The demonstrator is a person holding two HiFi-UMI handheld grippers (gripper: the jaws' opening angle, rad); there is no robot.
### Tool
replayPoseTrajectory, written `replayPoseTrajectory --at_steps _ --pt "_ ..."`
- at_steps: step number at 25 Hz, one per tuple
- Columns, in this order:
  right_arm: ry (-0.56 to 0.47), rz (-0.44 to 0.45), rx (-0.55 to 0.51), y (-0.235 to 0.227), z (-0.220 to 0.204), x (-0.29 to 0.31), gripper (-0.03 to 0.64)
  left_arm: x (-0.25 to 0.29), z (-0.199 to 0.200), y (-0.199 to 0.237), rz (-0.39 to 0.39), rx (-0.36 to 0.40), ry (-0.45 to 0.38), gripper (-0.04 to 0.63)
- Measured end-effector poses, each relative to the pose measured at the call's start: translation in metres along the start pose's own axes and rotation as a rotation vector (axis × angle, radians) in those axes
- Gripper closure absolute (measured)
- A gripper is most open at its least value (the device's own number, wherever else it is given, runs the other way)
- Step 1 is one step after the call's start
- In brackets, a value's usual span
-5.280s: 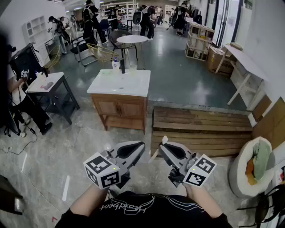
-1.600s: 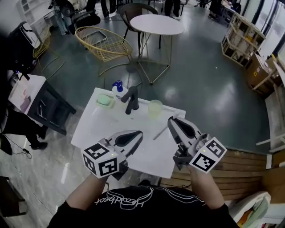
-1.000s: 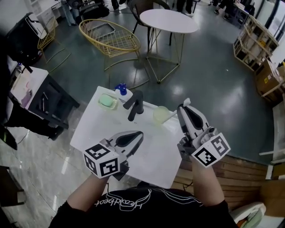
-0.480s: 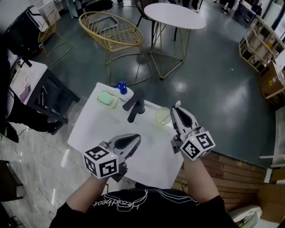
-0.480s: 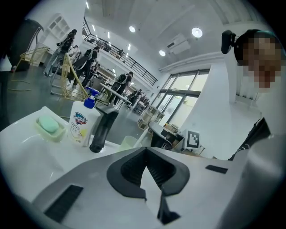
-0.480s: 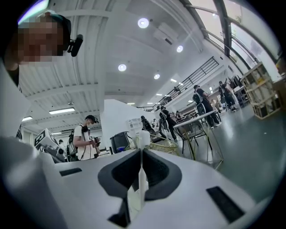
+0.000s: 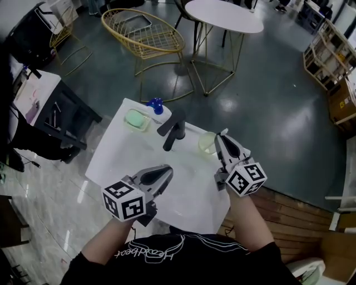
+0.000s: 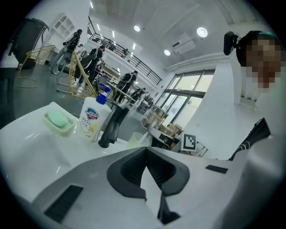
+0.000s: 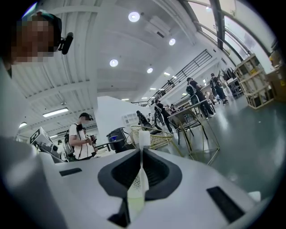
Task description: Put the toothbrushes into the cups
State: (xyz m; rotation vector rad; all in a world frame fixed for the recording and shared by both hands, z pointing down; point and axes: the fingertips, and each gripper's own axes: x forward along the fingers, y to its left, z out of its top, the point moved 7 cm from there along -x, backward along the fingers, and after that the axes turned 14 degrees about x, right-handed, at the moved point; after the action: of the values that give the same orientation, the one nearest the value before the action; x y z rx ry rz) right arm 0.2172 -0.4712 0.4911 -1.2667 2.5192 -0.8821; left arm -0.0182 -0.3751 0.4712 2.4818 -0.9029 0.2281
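A pale green translucent cup (image 7: 206, 143) stands on the white washstand (image 7: 119, 153), right of the black tap (image 7: 173, 129). My right gripper (image 7: 222, 136) is shut on a toothbrush (image 9: 144, 136) with a white head and a pale green handle; the head pokes out past the jaw tips. In the head view that gripper hangs just right of the cup's rim. My left gripper (image 7: 162, 171) is shut and holds nothing, low over the basin's near side. From the left gripper view (image 8: 145, 151) the cup (image 8: 136, 140) shows just beyond the jaws.
A green soap in a dish (image 7: 136, 118) and a blue-capped soap bottle (image 7: 155, 104) stand at the washstand's back left. Beyond are a gold wire chair (image 7: 146, 34) and a round white table (image 7: 223, 8). A dark side table (image 7: 61, 114) is at the left, wooden planks (image 7: 289, 211) at the right.
My right gripper has come down with the toothbrush, from above the cup to beside its rim. The left gripper has sunk a little over the basin.
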Motion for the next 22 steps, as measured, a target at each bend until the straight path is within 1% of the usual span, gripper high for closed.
replayPoseTrajectory --at_steps 5,8,10,13,14,15,16,19,21,22 --pt "-0.001 -0.008 0.042 -0.008 -0.001 0.002 0.58 -0.001 0.001 0.004 -0.005 -0.007 0.003 0.589" --pt "0.017 -0.014 0.083 -0.012 -0.005 0.005 0.578 0.0 0.001 0.004 -0.009 0.0 0.0 0.589" --pt "0.027 -0.032 0.11 -0.016 -0.007 0.004 0.578 0.0 0.002 0.003 -0.014 0.006 -0.003 0.589" --pt "0.026 -0.058 0.115 -0.018 -0.007 0.001 0.575 -0.002 0.003 0.002 -0.021 0.011 -0.001 0.589" --pt "0.024 -0.06 0.124 -0.018 -0.007 0.0 0.535 -0.003 0.003 0.002 -0.022 0.011 0.0 0.589" --pt "0.021 -0.061 0.137 -0.017 -0.007 -0.001 0.464 -0.004 0.003 0.001 -0.024 0.011 -0.001 0.589" --pt "0.016 -0.066 0.149 -0.017 -0.007 -0.003 0.433 -0.005 0.003 0.0 -0.026 0.01 -0.003 0.589" --pt "-0.016 -0.121 0.161 -0.015 -0.005 -0.014 0.363 -0.009 0.003 -0.003 -0.042 0.01 -0.01 0.589" --pt "-0.047 -0.168 0.148 -0.01 -0.003 -0.03 0.35 -0.014 0.004 -0.007 -0.057 0.012 -0.014 0.589" --pt "-0.056 -0.188 0.124 -0.005 -0.002 -0.04 0.35 -0.018 0.005 -0.009 -0.066 0.014 -0.015 0.589"
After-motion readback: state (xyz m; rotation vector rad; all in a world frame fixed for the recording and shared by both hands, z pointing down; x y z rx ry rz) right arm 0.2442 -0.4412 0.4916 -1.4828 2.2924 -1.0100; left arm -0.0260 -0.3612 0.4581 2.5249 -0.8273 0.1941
